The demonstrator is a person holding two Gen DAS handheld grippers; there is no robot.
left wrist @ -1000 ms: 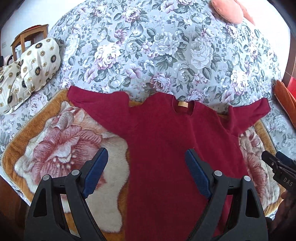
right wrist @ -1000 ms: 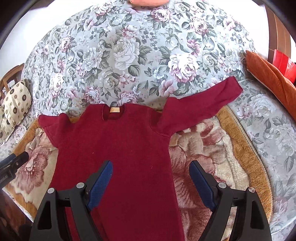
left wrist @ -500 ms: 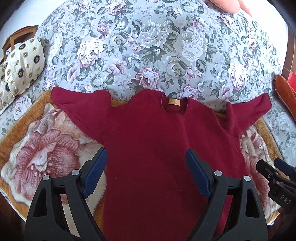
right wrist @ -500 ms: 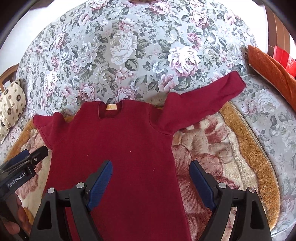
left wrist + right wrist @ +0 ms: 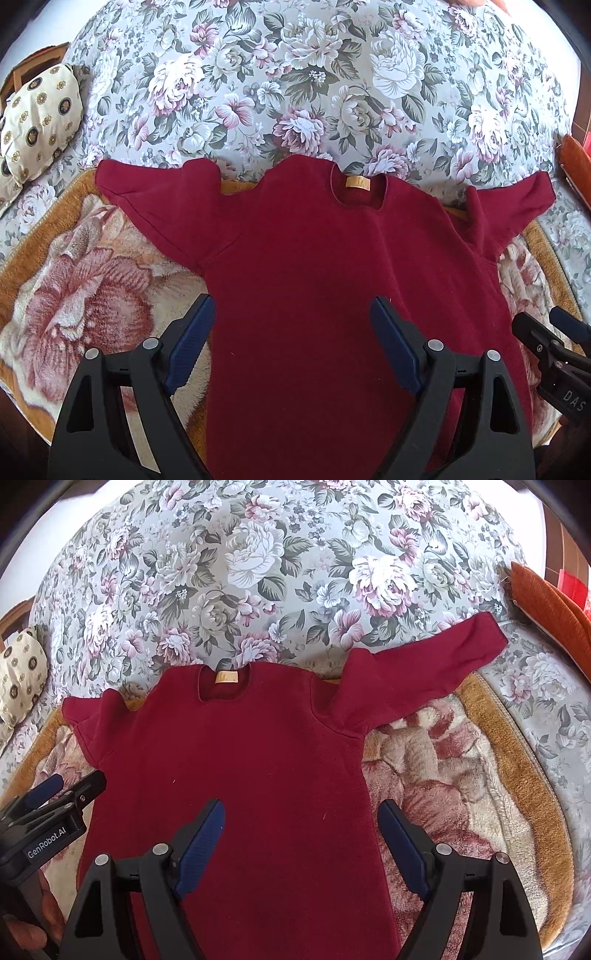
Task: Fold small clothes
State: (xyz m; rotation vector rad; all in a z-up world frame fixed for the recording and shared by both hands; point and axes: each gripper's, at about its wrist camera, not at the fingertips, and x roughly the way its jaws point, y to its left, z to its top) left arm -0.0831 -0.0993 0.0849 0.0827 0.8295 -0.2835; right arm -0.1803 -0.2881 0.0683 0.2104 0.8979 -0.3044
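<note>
Softly napped crimson jumper [image 5: 332,295], T-shaped

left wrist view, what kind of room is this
Most likely a bedroom at home: the red top lies spread on a fleecy rose blanket over a bed with a floral cover, and a patterned pillow sits at the far left.

sweater [image 5: 332,266] on blanket [image 5: 74,295], blanket on bedspread [image 5: 295,74]
</note>
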